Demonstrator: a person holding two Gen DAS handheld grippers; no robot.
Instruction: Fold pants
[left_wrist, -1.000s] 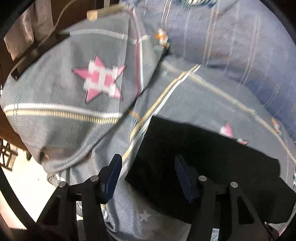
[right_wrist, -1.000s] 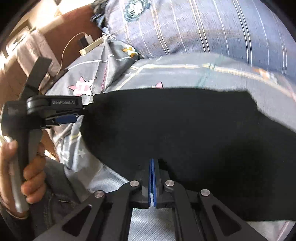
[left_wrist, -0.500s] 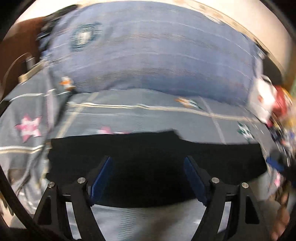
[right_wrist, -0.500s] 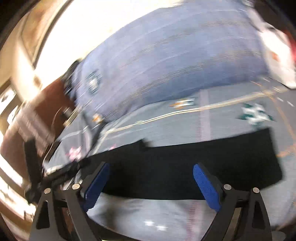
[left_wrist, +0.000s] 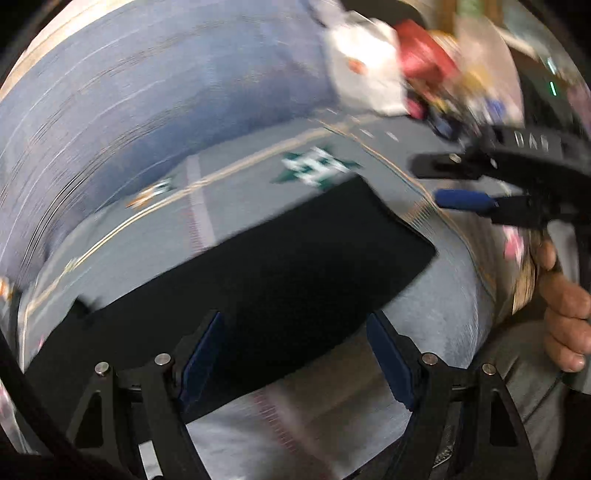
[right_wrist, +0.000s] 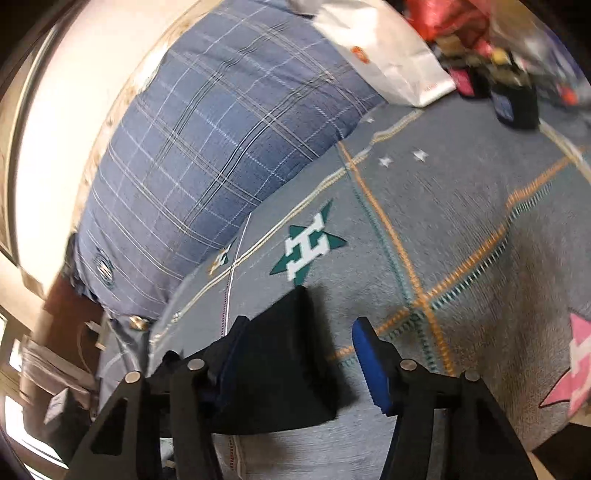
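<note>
The black pants (left_wrist: 258, 266) lie folded in a long flat strip on the grey patterned bedspread (left_wrist: 443, 317). My left gripper (left_wrist: 295, 354) hovers over the strip's near edge, open, its blue pads clear of the cloth. In the left wrist view my right gripper (left_wrist: 439, 181) sits beyond the strip's right end, held by a hand (left_wrist: 565, 314). In the right wrist view the end of the pants (right_wrist: 280, 354) lies between the jaws of the right gripper (right_wrist: 299, 328). Those jaws are closing, and the right pad (right_wrist: 369, 365) stands off the cloth.
A blue plaid pillow (right_wrist: 207, 147) lies along the far side of the bedspread (right_wrist: 461, 221), which carries a green star patch (right_wrist: 310, 247). A white bag (right_wrist: 388, 62) and mixed clutter (left_wrist: 424, 55) sit at the far right corner.
Both grippers have swept to the right along the pants. The right gripper, shut on the cloth's near edge before, let go, opened wide, and now stands narrower around the strip's end.
</note>
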